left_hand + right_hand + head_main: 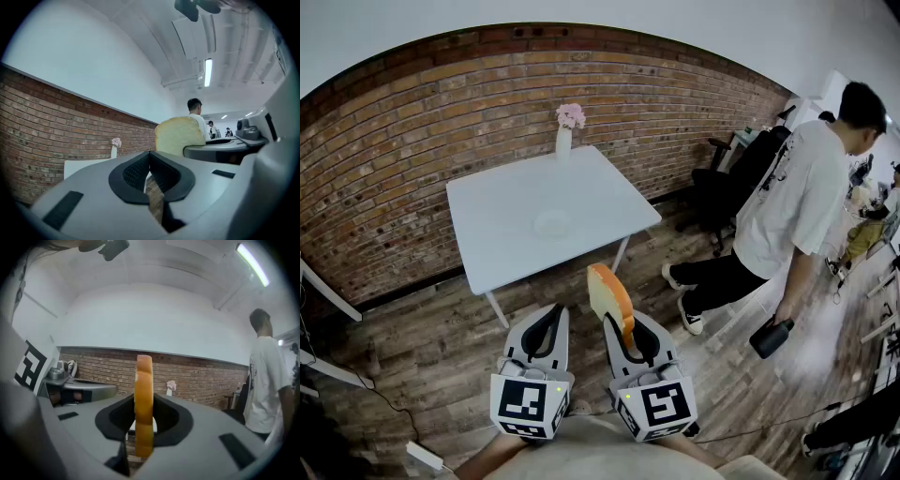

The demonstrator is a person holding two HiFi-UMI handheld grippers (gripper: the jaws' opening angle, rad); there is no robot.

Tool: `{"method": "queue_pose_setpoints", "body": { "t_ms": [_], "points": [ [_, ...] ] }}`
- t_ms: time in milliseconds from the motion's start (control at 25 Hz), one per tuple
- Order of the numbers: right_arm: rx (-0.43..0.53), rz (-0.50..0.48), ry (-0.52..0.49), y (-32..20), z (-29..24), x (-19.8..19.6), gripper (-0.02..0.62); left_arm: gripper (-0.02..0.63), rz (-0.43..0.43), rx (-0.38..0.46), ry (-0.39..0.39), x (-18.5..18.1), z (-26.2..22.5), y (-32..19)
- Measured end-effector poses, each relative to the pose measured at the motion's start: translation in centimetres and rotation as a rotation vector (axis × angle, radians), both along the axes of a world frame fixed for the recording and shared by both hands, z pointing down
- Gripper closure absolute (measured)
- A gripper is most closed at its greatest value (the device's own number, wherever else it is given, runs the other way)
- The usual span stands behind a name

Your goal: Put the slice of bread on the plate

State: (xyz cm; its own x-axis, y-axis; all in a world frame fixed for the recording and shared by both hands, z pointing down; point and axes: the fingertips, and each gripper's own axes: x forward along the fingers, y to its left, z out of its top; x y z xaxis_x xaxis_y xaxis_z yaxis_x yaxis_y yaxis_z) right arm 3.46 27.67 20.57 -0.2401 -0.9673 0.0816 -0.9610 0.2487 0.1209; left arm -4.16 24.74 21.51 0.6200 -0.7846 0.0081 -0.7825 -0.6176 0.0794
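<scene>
The slice of bread (607, 292), pale with an orange-brown crust, stands on edge in my right gripper (622, 330), which is shut on its lower part. In the right gripper view the bread (144, 399) rises edge-on between the black pads. My left gripper (551, 314) hangs beside it on the left, shut with nothing in it; from its own view the bread (178, 133) shows broadside to the right. The white plate (551, 223) lies on the white table (502, 202), ahead of both grippers and some way off.
A white vase with pink flowers (564, 137) stands at the table's far edge by the brick wall. A person in a white shirt (787, 202) stands on the right with a dark object in hand, near black office chairs (727, 178). Wooden floor lies between me and the table.
</scene>
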Motion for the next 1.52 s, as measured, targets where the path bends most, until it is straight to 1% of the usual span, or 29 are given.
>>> {"method": "queue_pose_setpoints", "body": {
  "t_ms": [400, 520, 680, 760, 920, 1040, 1160, 1320, 1520],
  "points": [
    [0.010, 0.020, 0.012, 1.9, 0.0, -2.2, 0.504, 0.595, 0.030, -0.001, -0.007, -1.7, 0.4, 1.6],
    [0.004, 0.025, -0.006, 2.1, 0.4, -3.1, 0.503, 0.595, 0.034, -0.009, -0.010, -2.8, 0.8, 1.7],
    [0.001, 0.039, -0.030, 1.8, 0.9, -3.9, 0.502, 0.595, 0.023, -0.001, -0.018, -4.4, 1.0, 1.5],
    [0.002, 0.036, -0.022, 1.5, 0.7, -3.9, 0.502, 0.595, 0.016, -0.004, -0.024, -4.6, 0.8, 1.2],
    [0.022, 0.022, -0.015, 0.5, -0.5, -2.8, 0.502, 0.595, -0.001, -0.003, -0.018, -3.6, -0.6, 0.6],
    [0.033, 0.041, -0.021, -0.7, -0.5, -3.2, 0.502, 0.595, 0.002, 0.014, -0.024, -4.4, -0.7, -0.6],
    [0.027, 0.060, -0.029, -2.2, 0.5, -4.2, 0.502, 0.595, 0.009, 0.011, -0.029, -5.6, 0.2, -2.3],
    [0.017, 0.057, -0.034, -5.2, 1.3, -3.9, 0.502, 0.595, 0.014, -0.001, -0.036, -5.1, 1.1, -5.1],
    [0.007, 0.038, -0.031, -11.0, 2.1, -2.7, 0.502, 0.595, -0.009, -0.020, -0.033, -4.0, 2.3, -10.6]
  ]
}}
